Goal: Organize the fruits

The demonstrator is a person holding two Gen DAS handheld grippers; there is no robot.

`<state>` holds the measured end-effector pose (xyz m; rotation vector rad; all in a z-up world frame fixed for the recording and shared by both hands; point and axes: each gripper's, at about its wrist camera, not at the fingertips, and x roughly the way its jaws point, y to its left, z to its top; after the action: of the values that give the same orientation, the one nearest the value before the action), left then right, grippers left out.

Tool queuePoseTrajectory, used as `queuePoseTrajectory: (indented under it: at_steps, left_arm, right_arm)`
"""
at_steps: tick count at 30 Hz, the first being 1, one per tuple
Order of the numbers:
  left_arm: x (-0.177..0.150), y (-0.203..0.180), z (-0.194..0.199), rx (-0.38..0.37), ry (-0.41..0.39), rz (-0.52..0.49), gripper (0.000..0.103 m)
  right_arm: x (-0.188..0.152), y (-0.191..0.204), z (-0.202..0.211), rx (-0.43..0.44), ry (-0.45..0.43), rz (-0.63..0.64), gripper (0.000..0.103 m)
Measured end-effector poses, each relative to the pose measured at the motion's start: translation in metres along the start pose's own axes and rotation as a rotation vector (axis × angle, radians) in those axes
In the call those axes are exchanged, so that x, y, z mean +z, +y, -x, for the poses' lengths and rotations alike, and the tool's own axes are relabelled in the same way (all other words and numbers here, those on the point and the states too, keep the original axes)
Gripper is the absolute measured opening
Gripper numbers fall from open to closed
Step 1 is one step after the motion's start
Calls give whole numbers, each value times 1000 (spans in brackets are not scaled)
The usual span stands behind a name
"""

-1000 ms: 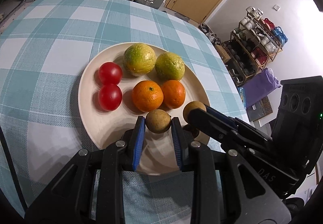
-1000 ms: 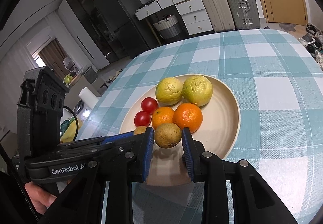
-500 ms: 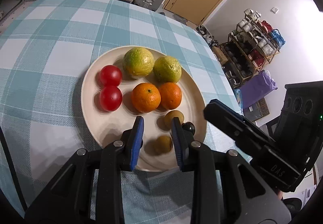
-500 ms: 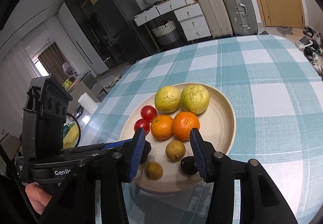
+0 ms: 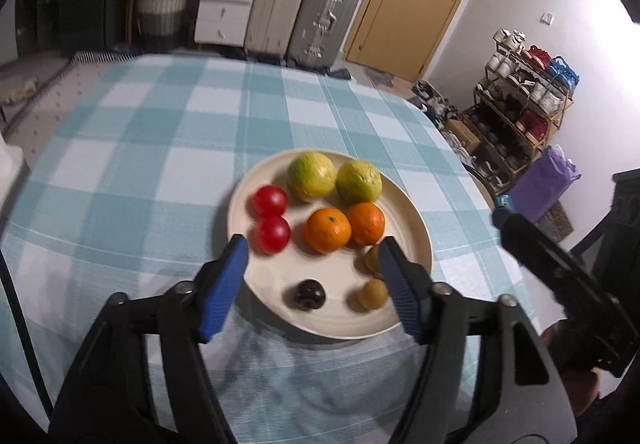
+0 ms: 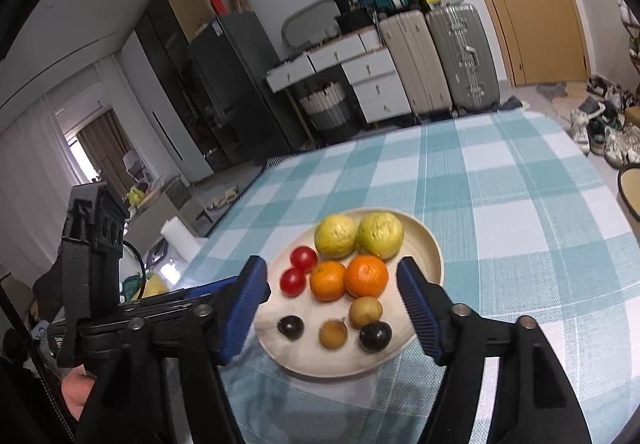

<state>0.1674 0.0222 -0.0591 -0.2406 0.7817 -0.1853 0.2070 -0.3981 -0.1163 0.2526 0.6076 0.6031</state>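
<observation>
A cream plate (image 5: 416,240) (image 6: 436,256) on the checked tablecloth holds two tomatoes (image 6: 303,258), two yellow-green citrus (image 6: 335,236), two oranges (image 6: 366,276), two brown fruits (image 6: 365,311) (image 5: 373,294) and two dark fruits (image 6: 375,336) (image 5: 309,295). My left gripper (image 5: 313,246) hovers above the plate's near side. Its jaws are opening, and no pad touches a fruit. My right gripper (image 6: 331,266) hangs over the near rim, its jaws also opening with nothing gripped. In the left wrist view one blue pad hides part of a brown fruit (image 5: 372,258).
A second dish rim (image 6: 630,192) shows at the table's right edge. A person's hand (image 6: 76,392) holds the left gripper's handle. Suitcases (image 5: 324,16), drawers and a shoe rack (image 5: 520,104) stand beyond the table.
Both grippers were shut on brown fruits a second ago. They let them go onto the plate, opened wide, and rose and drew back toward the near edge.
</observation>
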Motion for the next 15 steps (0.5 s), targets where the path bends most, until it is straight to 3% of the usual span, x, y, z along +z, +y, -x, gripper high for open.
queuePoseTrajectory:
  at_steps: [3, 10, 13, 15]
  left_arm:
    - [0, 1, 14, 21, -53, -28, 76]
    - [-2, -4, 51, 96, -210, -115, 93]
    - [-8, -6, 64, 165, -287, -132, 102]
    - [-10, -5, 70, 231, -323, -130, 102]
  right_arm:
    - [0, 9, 12, 7, -46, 24, 88]
    - [-3, 22, 34, -7, -151, 59, 100]
    - [-6, 27, 41, -27, -199, 81, 102]
    - [-8, 30, 44, -47, -225, 107, 103]
